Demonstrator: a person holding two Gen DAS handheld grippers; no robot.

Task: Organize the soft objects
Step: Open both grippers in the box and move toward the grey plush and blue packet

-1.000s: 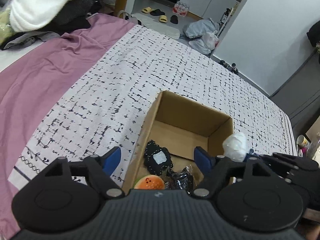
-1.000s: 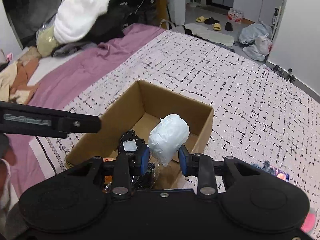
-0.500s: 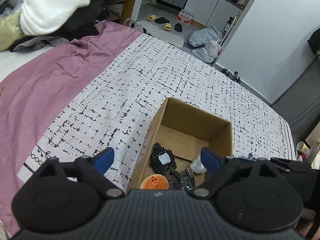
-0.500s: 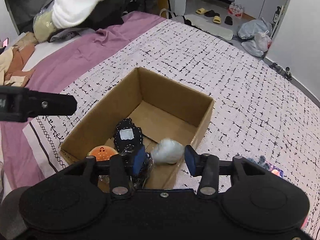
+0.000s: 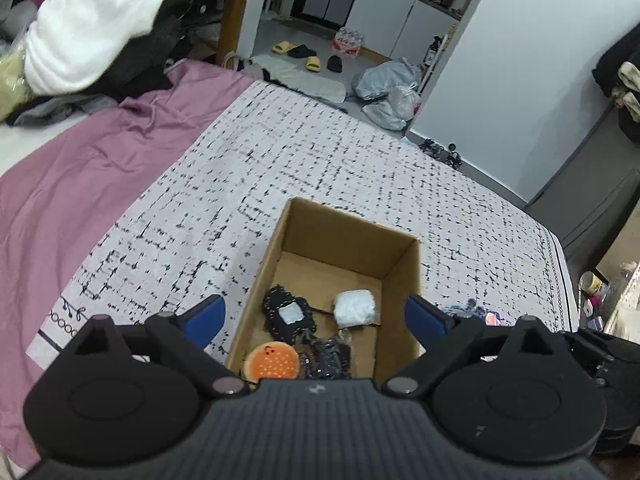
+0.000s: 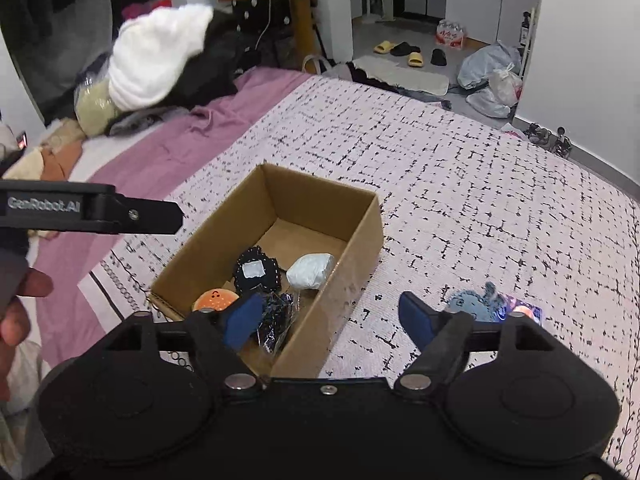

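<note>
The white soft bundle (image 6: 310, 271) lies loose in the cardboard box (image 6: 360, 236), beside a black pouch (image 6: 256, 270) and an orange burger toy (image 6: 215, 300). The right gripper (image 6: 326, 320) has just been opening and is empty; the left gripper (image 5: 316, 318) is also spread wide, holding nothing. Next is probably the blue plush (image 6: 476, 304) on the bed, right of the box: lift clear of the box wall, then straddle its middle.

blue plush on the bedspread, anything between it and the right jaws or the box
Nothing visible blocks it. The blue plush lies on the bedspread beside the open right gripper. The cardboard box is open-topped, with only its wall between.
</note>
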